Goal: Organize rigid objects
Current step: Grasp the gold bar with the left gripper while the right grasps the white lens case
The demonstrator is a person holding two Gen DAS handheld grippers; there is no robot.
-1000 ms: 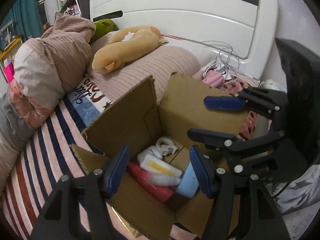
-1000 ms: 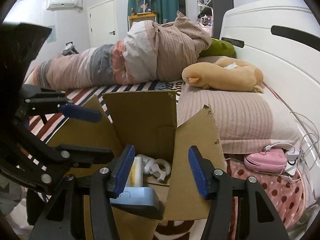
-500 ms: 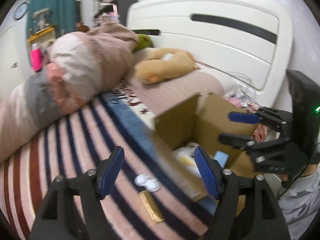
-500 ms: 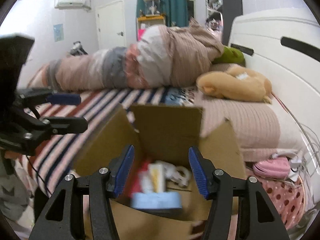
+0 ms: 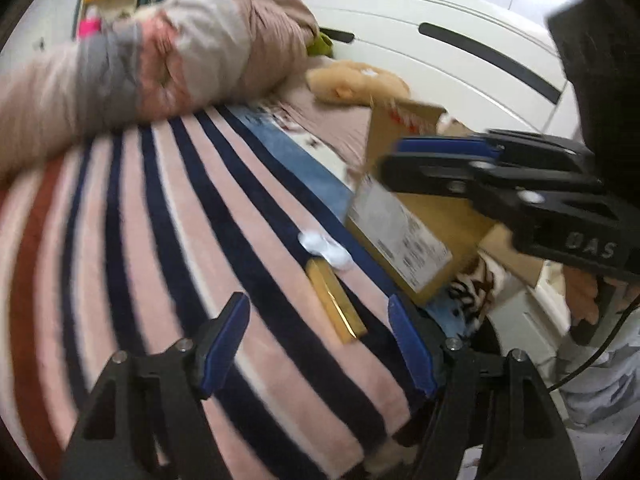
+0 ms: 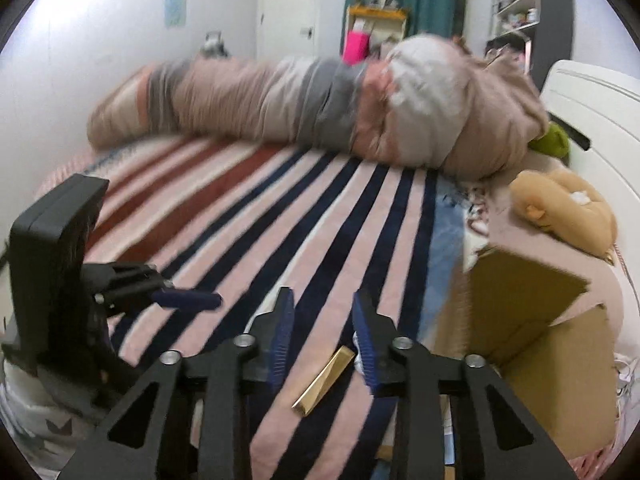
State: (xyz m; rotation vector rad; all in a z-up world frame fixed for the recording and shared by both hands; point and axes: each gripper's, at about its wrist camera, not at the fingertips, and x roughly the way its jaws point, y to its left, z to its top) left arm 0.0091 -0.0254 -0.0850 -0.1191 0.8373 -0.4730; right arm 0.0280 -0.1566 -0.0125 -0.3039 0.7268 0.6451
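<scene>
A gold bar-shaped box [image 5: 335, 301] lies on the striped blanket beside the cardboard box [image 5: 400, 236]; it also shows in the right wrist view [image 6: 325, 380]. A small white round object [image 5: 325, 249] lies just beyond it, touching the box's foot. My left gripper [image 5: 320, 344] is open and empty, low over the blanket, just short of the gold bar. My right gripper [image 6: 322, 340] is open and empty, above the gold bar; it shows in the left wrist view [image 5: 448, 160] over the cardboard box [image 6: 532, 344].
A rolled pink and grey duvet [image 6: 320, 108] lies across the far side of the bed. A tan plush toy [image 6: 564, 208] rests by the white headboard [image 5: 440, 44]. The striped blanket [image 5: 160, 240] spreads left of the box. The bed edge runs at lower right.
Both grippers have swung left, away from the inside of the cardboard box, and now face the striped blanket with the gold bar. Both stay open and empty.
</scene>
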